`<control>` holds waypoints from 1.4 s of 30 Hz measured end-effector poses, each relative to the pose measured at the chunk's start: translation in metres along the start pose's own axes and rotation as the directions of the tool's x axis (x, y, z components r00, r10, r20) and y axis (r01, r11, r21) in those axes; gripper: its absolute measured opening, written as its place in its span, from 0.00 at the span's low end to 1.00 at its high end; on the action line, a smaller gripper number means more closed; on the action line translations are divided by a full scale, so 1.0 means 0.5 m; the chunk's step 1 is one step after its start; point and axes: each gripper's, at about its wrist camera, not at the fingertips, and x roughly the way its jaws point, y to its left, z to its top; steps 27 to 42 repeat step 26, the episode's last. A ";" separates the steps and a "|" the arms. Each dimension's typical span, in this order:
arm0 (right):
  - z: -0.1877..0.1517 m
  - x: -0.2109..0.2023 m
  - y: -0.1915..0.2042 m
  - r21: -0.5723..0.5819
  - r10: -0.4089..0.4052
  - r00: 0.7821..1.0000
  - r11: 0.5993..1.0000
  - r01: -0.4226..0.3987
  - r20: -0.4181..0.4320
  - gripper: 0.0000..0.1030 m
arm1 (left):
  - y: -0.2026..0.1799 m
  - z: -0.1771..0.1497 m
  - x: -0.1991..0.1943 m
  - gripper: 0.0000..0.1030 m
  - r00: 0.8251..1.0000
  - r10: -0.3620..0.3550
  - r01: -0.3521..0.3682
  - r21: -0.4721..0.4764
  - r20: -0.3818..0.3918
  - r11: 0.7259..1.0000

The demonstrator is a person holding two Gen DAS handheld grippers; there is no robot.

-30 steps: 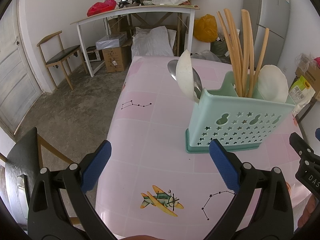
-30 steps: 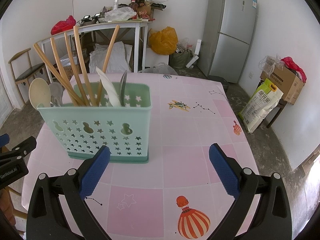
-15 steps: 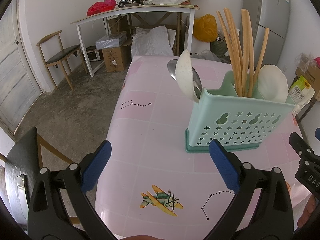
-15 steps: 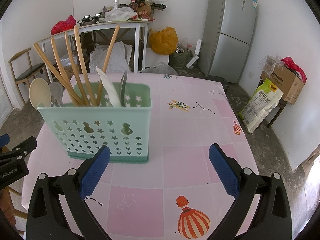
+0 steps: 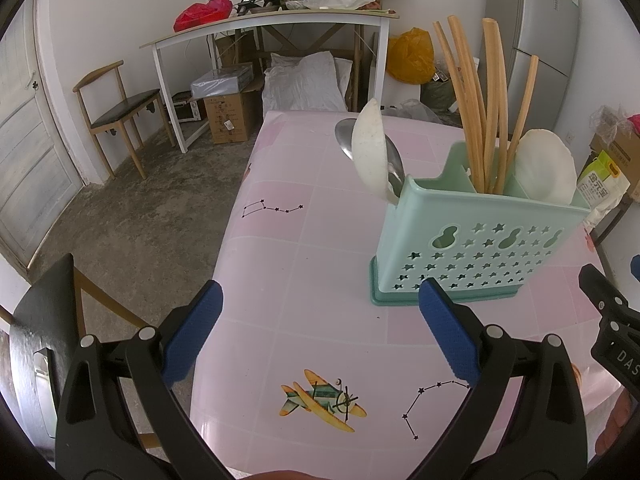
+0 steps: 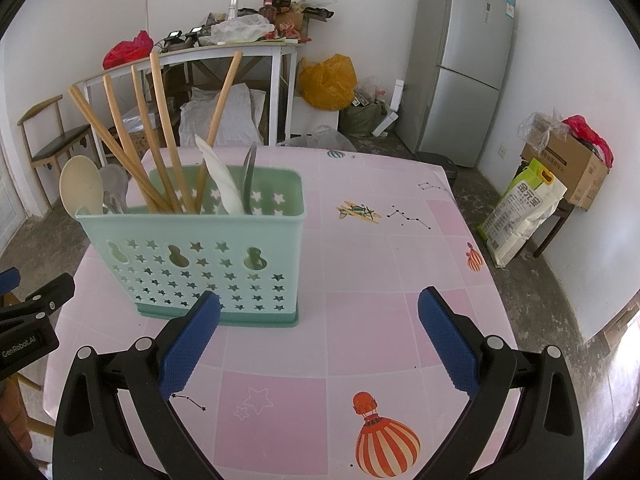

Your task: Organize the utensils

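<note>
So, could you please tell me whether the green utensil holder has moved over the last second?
No. The green utensil holder sits at the same spot against the pink table's tile lines, and the airplane print beside it keeps the same offset.

left gripper (image 6: 28, 320): "GenRobot.AI" | right gripper (image 5: 616, 332): "DAS", cut off

White walls, bare concrete floor (image 5: 132, 216) — cluttered white desk (image 5: 272, 24), wooden chair (image 5: 120, 108), grey fridge (image 6: 464, 64) — daylight.
</note>
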 end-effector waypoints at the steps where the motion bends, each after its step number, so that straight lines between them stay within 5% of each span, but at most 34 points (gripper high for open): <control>1: 0.000 0.000 0.000 0.001 0.001 1.000 1.000 -0.001 0.000 0.94 | 0.001 0.001 0.000 0.92 1.000 -0.001 0.001 0.000 -0.001 1.000; 42: 0.010 -0.002 0.002 -0.010 0.005 1.000 1.000 -0.005 0.003 0.94 | -0.024 -0.015 0.006 0.92 1.000 -0.011 0.011 -0.001 -0.017 1.000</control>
